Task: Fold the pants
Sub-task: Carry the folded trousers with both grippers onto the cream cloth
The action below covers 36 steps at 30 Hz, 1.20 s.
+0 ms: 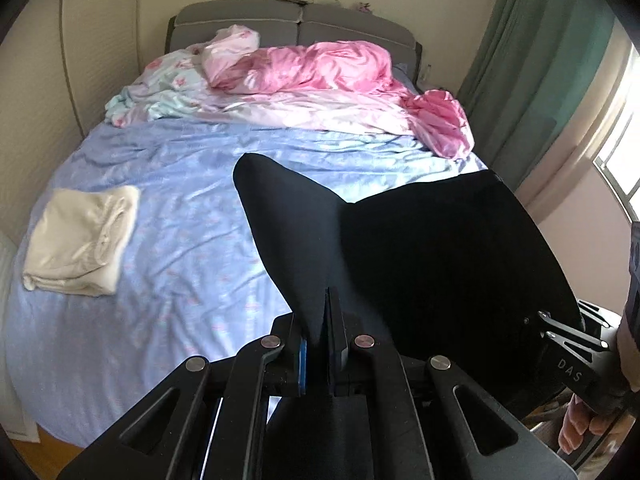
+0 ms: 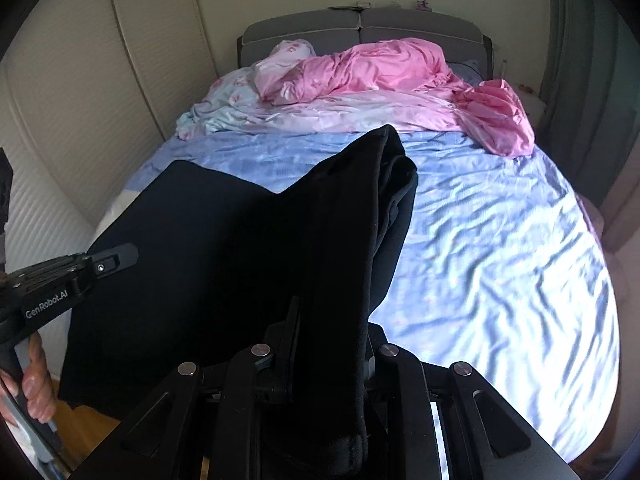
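Note:
Black pants [image 1: 432,248] hang in the air between my two grippers, above the near edge of the bed. My left gripper [image 1: 325,316] is shut on one edge of the pants, and a flap stands up past its fingers. My right gripper [image 2: 332,320] is shut on the other, bunched edge of the pants [image 2: 224,256], which drapes over its fingers. The right gripper also shows at the right edge of the left wrist view [image 1: 560,328]. The left gripper shows at the left of the right wrist view [image 2: 108,262].
The bed has a wrinkled blue sheet [image 1: 180,220]. A folded white garment [image 1: 80,240] lies on its left side. Pink and floral bedding [image 1: 320,68] is piled by the grey headboard [image 1: 240,20]. A green curtain [image 1: 552,60] and a window are at the right.

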Each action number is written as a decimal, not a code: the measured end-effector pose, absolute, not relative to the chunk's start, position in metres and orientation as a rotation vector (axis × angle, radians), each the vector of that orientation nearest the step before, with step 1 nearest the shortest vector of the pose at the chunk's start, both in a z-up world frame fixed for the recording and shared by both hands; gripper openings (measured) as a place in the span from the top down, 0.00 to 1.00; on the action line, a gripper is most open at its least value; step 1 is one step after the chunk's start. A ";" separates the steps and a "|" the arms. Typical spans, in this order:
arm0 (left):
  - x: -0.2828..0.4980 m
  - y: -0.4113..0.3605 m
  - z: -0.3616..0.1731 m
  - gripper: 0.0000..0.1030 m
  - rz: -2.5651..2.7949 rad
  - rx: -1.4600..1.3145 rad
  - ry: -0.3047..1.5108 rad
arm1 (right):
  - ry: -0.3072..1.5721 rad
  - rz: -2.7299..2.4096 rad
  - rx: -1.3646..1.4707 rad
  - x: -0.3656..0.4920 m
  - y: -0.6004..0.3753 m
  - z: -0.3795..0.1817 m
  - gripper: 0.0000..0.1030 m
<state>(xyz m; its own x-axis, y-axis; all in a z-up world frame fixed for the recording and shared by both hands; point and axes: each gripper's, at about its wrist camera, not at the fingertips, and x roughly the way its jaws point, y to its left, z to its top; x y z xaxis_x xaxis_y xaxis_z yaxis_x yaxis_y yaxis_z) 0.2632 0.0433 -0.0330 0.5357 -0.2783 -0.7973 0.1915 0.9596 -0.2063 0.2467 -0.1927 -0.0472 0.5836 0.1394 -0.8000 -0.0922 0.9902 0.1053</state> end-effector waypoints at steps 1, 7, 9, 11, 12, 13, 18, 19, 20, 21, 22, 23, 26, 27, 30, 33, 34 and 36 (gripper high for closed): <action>0.264 0.056 -0.033 0.92 -0.276 -0.108 0.974 | 0.943 0.138 0.064 0.246 -0.177 -0.047 0.80; 0.259 0.111 -0.030 0.92 -0.219 -0.162 0.966 | 0.947 0.211 0.017 0.251 -0.116 -0.043 0.80; 0.257 0.127 -0.028 0.92 -0.185 -0.179 0.961 | 0.937 0.235 0.003 0.252 -0.102 -0.042 0.80; 0.255 0.141 -0.026 0.92 -0.166 -0.187 0.951 | 0.934 0.269 -0.013 0.259 -0.084 -0.041 0.80; 0.256 0.149 -0.026 0.92 -0.154 -0.190 0.948 | 0.935 0.288 -0.021 0.263 -0.076 -0.041 0.80; 0.255 0.161 -0.025 0.92 -0.134 -0.211 0.937 | 0.934 0.308 -0.034 0.266 -0.067 -0.040 0.80; 0.262 0.211 -0.029 0.92 -0.101 -0.298 0.918 | 0.910 0.373 -0.097 0.276 -0.022 -0.033 0.80; 0.265 0.223 -0.030 0.92 -0.101 -0.305 0.913 | 0.905 0.381 -0.106 0.278 -0.012 -0.031 0.80; 0.266 0.232 -0.030 0.92 -0.102 -0.308 0.908 | 0.902 0.387 -0.112 0.279 -0.005 -0.030 0.80; 0.267 0.241 -0.031 0.92 -0.105 -0.311 0.903 | 0.897 0.393 -0.122 0.279 0.006 -0.029 0.80; 0.270 0.256 -0.032 0.92 -0.111 -0.314 0.896 | 0.890 0.394 -0.132 0.282 0.021 -0.028 0.80; 0.274 0.269 -0.034 0.92 -0.118 -0.315 0.893 | 0.886 0.393 -0.137 0.283 0.029 -0.028 0.80; 0.288 0.306 -0.036 0.92 -0.157 -0.298 0.900 | 0.879 0.370 -0.133 0.289 0.068 -0.028 0.80; 0.296 0.321 -0.036 0.92 -0.185 -0.274 0.904 | 0.880 0.357 -0.123 0.291 0.080 -0.029 0.80; 0.313 0.360 -0.036 0.92 -0.239 -0.235 0.944 | 0.874 0.286 -0.070 0.298 0.118 -0.030 0.80; 0.327 0.393 -0.033 0.92 -0.295 -0.198 0.938 | 0.898 0.234 -0.015 0.303 0.155 -0.026 0.80; 0.333 0.404 -0.034 0.92 -0.307 -0.183 0.943 | 0.893 0.215 -0.001 0.304 0.166 -0.025 0.80; 0.343 0.426 -0.036 0.92 -0.331 -0.172 0.952 | 0.888 0.169 0.046 0.310 0.186 -0.027 0.80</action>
<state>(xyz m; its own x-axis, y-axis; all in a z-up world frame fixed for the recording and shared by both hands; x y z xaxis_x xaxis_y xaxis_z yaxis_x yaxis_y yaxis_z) 0.3433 0.4260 -0.0356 0.5351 -0.3514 -0.7682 0.2012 0.9362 -0.2881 0.3099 0.1860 -0.0269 0.6182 0.1660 -0.7683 -0.1282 0.9857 0.1098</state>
